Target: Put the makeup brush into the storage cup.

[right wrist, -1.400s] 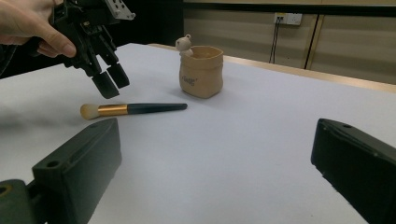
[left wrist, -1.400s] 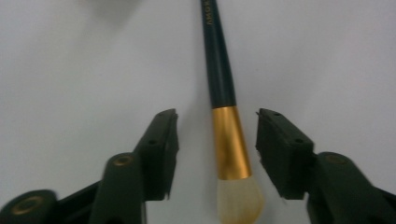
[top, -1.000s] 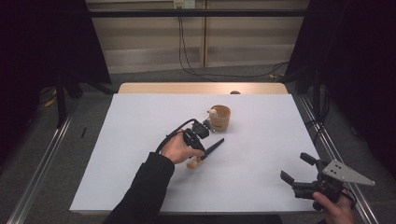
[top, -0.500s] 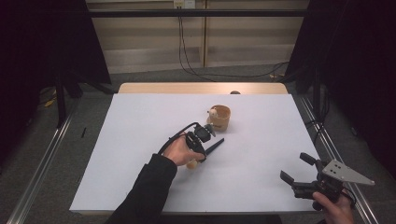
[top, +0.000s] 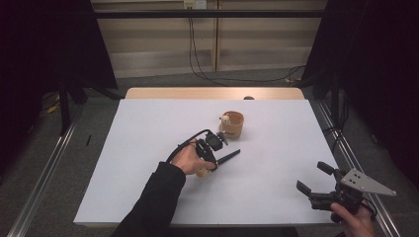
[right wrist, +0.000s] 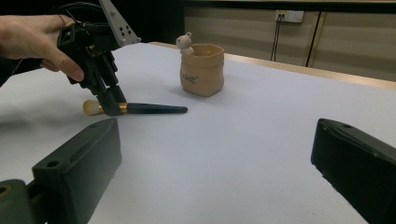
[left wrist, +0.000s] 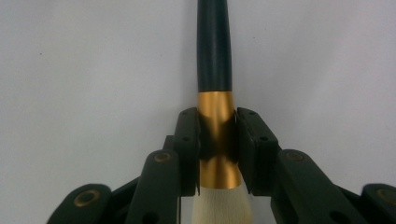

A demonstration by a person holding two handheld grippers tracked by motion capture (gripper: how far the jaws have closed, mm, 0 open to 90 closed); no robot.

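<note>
White table point(top: 148, 148) w/ wooden far edge, tan pot point(top: 233, 124) w/ small animal figure on rim near centre, wall socket point(top: 193, 4) w/ black cables point(top: 197, 54) trailing to grey floor behind

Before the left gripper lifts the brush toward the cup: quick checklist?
1. Left gripper shut on brush: ok, jaws clamp the gold ferrule.
2. Brush low and near level on table: ok; whether its handle tip touches, cannot tell.
3. Cup upright: ok.
4. Room inside cup: cannot tell.
5. Path from brush to cup free: ok.
6. Right gripper open, off near the table's corner: ok.
</note>
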